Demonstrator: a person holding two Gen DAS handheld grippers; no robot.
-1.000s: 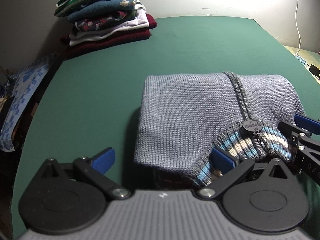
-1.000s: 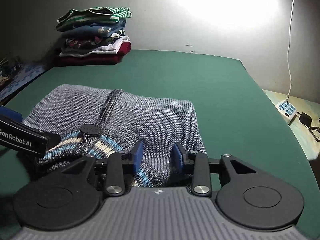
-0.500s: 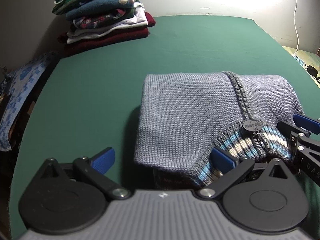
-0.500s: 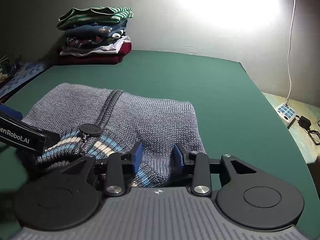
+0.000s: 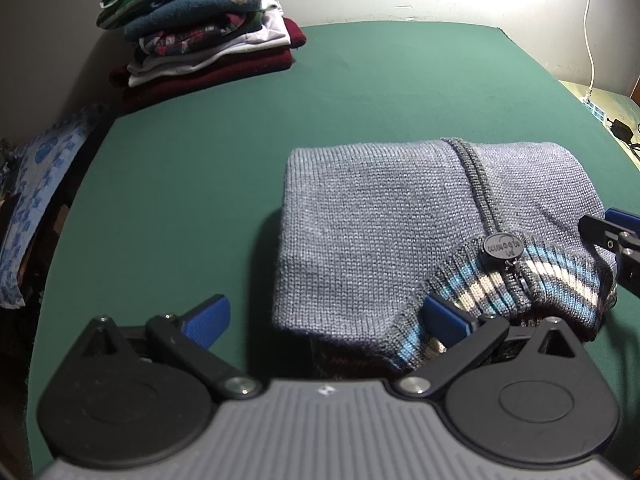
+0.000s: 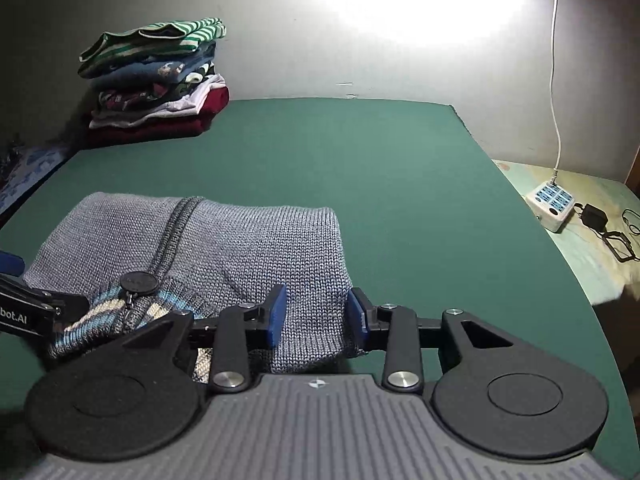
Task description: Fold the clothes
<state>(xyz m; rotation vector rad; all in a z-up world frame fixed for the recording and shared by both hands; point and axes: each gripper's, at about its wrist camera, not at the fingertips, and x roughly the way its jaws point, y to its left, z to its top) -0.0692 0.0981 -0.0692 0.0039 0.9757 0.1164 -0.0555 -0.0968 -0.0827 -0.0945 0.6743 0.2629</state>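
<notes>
Your folded grey knit zip sweater (image 5: pixel 384 232) sits on the near part of the green felt tabletop (image 5: pixel 200 184), right in front of both tools. Its long axis runs left to right; the zipper line crosses that, running from the far fold edge toward you, with the striped collar and round black zipper pull (image 5: pixel 503 245) at the near end. Your left gripper (image 5: pixel 324 316) has its fingers spread wide, the right blue pad tucked against the collar ribbing and the left one over bare felt. Your right gripper (image 6: pixel 316 316) is narrowed on a bunch of the sweater's near right edge, knit filling the gap. The stack of folded clothes (image 6: pixel 156 84) is in the far left corner.
</notes>
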